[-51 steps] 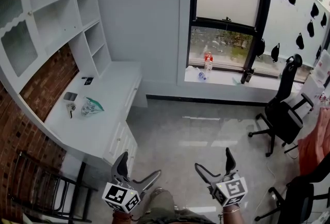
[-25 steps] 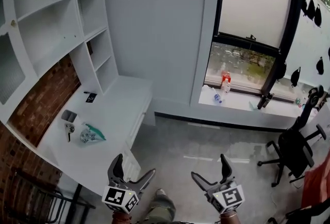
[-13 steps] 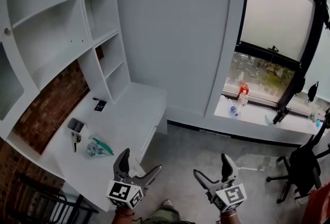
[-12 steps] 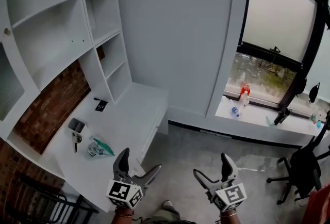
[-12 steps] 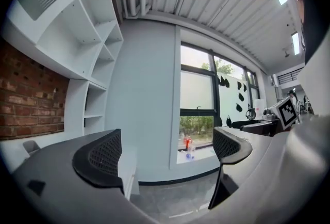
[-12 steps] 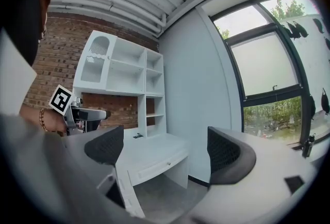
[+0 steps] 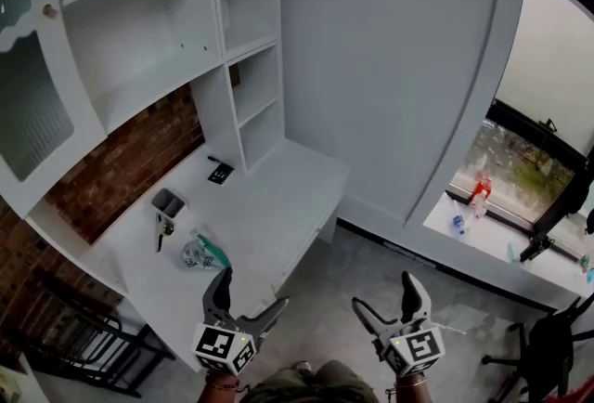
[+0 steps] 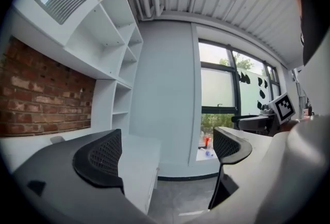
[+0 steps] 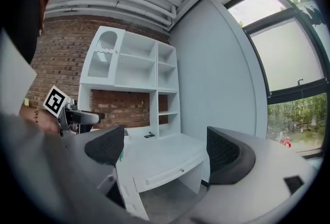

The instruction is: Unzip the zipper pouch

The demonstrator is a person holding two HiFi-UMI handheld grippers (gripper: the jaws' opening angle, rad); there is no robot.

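Observation:
A small clear pouch with a green edge (image 7: 203,253) lies on the white desk (image 7: 269,215), left of its middle. My left gripper (image 7: 243,299) hangs open just off the desk's front edge, a short way from the pouch. My right gripper (image 7: 386,299) is open too, over the grey floor to the right. Neither holds anything. In the left gripper view the open gripper (image 8: 167,153) points along the desk toward the window. In the right gripper view the open gripper (image 9: 165,149) faces the desk (image 9: 160,152); the pouch barely shows there.
On the desk lie a grey box (image 7: 168,202), keys (image 7: 163,229) and a small black item (image 7: 221,173). White shelves (image 7: 158,30) rise over a brick wall. A black metal rack (image 7: 65,336) stands left of the desk. A window sill with bottles (image 7: 473,206) is at right.
The view has swung left and closer to the desk. The desk and pouch now sit higher and nearer the middle. Both grippers stay open and empty.

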